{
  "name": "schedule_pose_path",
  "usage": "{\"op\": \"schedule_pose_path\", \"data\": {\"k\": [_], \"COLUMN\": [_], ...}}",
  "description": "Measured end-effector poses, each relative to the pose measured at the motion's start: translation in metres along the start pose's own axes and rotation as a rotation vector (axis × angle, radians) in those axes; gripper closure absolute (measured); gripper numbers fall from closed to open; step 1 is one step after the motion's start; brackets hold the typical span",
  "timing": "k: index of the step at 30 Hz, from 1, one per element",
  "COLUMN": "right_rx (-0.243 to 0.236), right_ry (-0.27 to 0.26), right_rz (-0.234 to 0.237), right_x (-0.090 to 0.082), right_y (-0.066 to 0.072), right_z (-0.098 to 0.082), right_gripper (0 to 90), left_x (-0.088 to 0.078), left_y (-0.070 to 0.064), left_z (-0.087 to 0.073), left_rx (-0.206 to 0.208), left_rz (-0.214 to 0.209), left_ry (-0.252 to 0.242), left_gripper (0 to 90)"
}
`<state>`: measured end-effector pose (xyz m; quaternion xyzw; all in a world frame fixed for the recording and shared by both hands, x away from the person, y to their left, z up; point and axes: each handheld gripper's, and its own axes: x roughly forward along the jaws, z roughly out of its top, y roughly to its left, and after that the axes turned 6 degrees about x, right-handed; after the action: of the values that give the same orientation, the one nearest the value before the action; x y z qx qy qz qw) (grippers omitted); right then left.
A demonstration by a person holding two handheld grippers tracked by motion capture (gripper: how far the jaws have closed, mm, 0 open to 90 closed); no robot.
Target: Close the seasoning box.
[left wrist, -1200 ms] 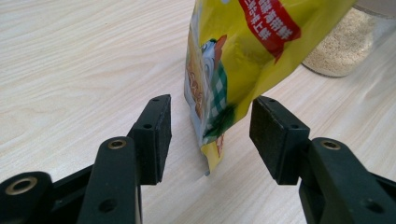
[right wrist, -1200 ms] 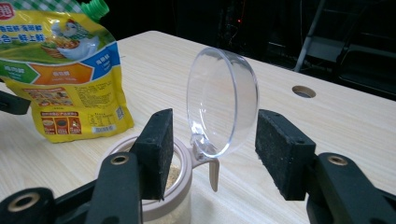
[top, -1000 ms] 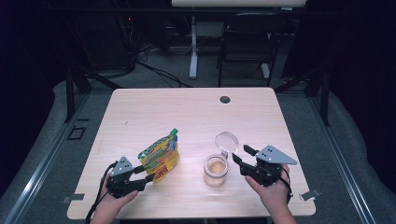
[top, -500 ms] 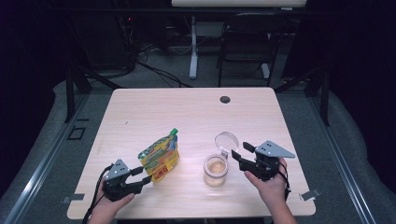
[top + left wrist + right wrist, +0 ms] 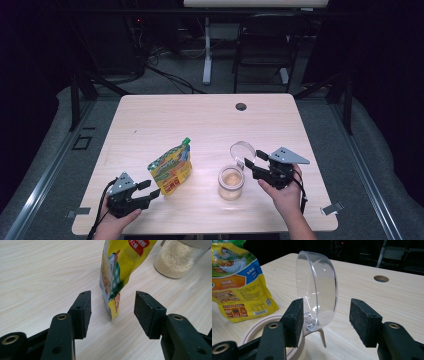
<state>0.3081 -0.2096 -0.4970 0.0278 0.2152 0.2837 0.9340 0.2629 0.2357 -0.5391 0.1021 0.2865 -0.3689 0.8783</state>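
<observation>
- High view: a yellow pouch (image 5: 171, 166) with a green cap stands upright on the near left part of the wooden table (image 5: 200, 120). To its right, apart from it, stands a glass jar (image 5: 231, 182) of pale grains, its clear hinged lid (image 5: 242, 151) tipped up and back.
- High view: the left gripper (image 5: 148, 190) sits near the table's front edge, just in front of the pouch's lower corner, jaws spread. The right gripper (image 5: 252, 166) comes in from the jar's right, its tips beside the raised lid.
- Left gripper view: both black jaws stand wide apart, nothing pressed between them. The pouch's bottom corner (image 5: 113, 302) sits just beyond the gap, touching neither pad; the jar (image 5: 178, 258) stands farther off at upper right.
- Right gripper view: the jaws are wide open on either side of the upright clear lid (image 5: 317, 291). The lid's hinge sits close against the left pad (image 5: 295, 317); I cannot tell whether they touch. The right pad stands clear of it. The jar's beige rim (image 5: 259, 327) lies below, and the pouch (image 5: 238, 282) stands behind at left.
</observation>
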Motion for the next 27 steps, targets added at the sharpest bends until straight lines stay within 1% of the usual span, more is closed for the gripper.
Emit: {"op": "schedule_pose_path", "data": {"k": [2,3,7,8,10,15,18,19,21,23,27], "right_rx": [0.004,0.006,-0.010,-0.009,-0.004,-0.015,-0.033,-0.032,-0.045,-0.049,-0.046], "right_ry": [-0.004,-0.001,-0.003,-0.004,-0.006,-0.003,0.005,0.003,-0.004,0.000,-0.010], "right_rz": [0.001,0.001,-0.002,-0.004,0.001,0.007,0.008,0.011,0.003,0.004,0.017], "right_x": [0.0015,0.0020,0.0028,0.0024,0.0024,0.0025,0.0019,0.0021,0.0016,0.0013,0.0018], "right_y": [-0.0003,0.0000,0.0009,0.0008,0.0003,-0.0011,-0.0007,-0.0002,0.0004,0.0004,0.0005], "right_z": [0.0002,0.0003,0.0005,0.0007,0.0010,0.0017,0.0027,0.0028,0.0038,0.0048,0.0051], "right_gripper": [45.6,46.0,50.0,51.2,52.7,56.4,61.4,62.8,65.1,67.4,70.4], "left_x": [-0.0006,-0.0003,0.0008,0.0011,0.0012,0.0019,0.0014,0.0013,0.0005,-0.0001,-0.0010], "left_y": [-0.0006,-0.0008,-0.0003,-0.0007,-0.0017,-0.0041,-0.0040,-0.0039,-0.0038,-0.0034,-0.0028], "left_z": [-0.0003,-0.0005,-0.0006,-0.0006,-0.0002,0.0000,-0.0002,-0.0005,-0.0012,-0.0019,-0.0032], "left_rx": [0.008,0.001,-0.004,-0.005,0.008,0.003,0.006,0.006,0.003,0.006,0.000], "left_rz": [0.003,0.002,0.001,0.003,0.001,-0.004,-0.003,0.000,0.005,0.009,0.011], "left_ry": [0.003,0.002,-0.001,-0.001,0.006,0.003,0.006,0.004,0.006,0.008,0.010], "left_gripper": [48.2,48.1,48.1,48.1,48.1,48.1,48.1,48.1,48.1,48.1,48.1]}}
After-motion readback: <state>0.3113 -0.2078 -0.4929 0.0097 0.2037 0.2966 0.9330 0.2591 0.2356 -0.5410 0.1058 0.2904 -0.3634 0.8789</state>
